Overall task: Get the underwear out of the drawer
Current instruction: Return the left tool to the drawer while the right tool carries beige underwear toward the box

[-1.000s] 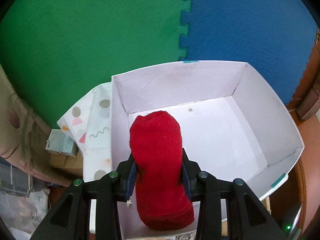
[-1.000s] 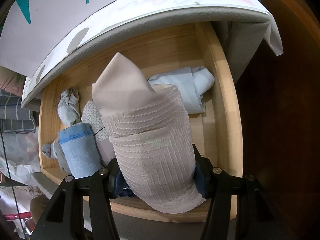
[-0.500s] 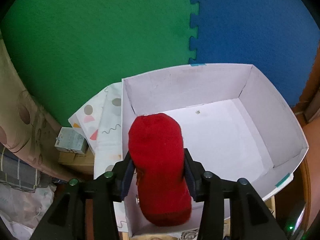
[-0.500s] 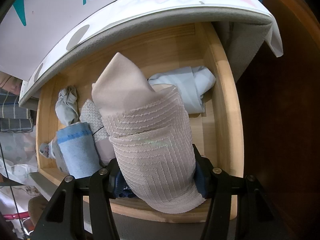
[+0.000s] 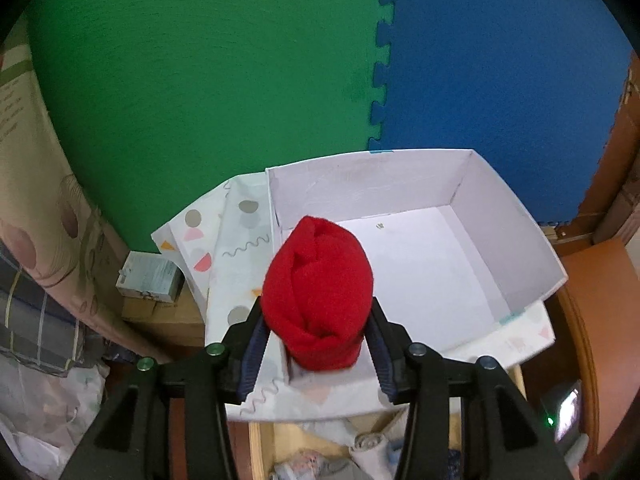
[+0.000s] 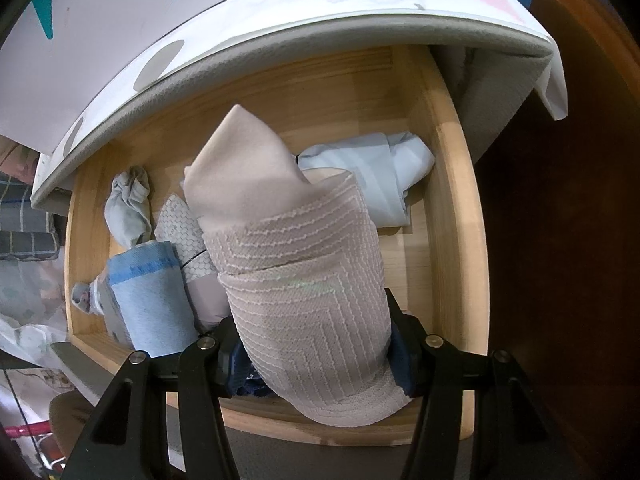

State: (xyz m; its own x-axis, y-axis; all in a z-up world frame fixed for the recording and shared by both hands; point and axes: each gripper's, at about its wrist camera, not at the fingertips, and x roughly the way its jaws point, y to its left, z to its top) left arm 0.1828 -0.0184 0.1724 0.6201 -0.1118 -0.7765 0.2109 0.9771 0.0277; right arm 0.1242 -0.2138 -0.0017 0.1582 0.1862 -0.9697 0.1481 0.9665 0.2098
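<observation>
A red rolled underwear point(image 5: 318, 292) stands on end in the near left corner of the white cardboard box point(image 5: 516, 248). My left gripper point(image 5: 316, 312) hovers over it with its jaws apart. The blue pads flank the roll without pinching it. Over the open wooden drawer point(image 6: 452, 208), my right gripper point(image 6: 312, 332) is shut on a beige ribbed underwear roll point(image 6: 304, 280), lifted above the other garments. The drawer's front part also shows below the box in the left wrist view.
The drawer holds a blue roll point(image 6: 152, 300), a grey-white patterned roll point(image 6: 180, 232), a grey bundle point(image 6: 128, 208) and a pale blue folded garment point(image 6: 380, 172). The box rests on a patterned cloth point(image 5: 224, 248) overhanging the drawer. Green and blue foam mats lie beyond. Dark cabinet wood point(image 6: 560, 240) stands at right.
My left gripper has risen and drawn back, and its jaws have widened. The red roll, squeezed before, now rests in the box corner. The right gripper and its beige roll have stayed put.
</observation>
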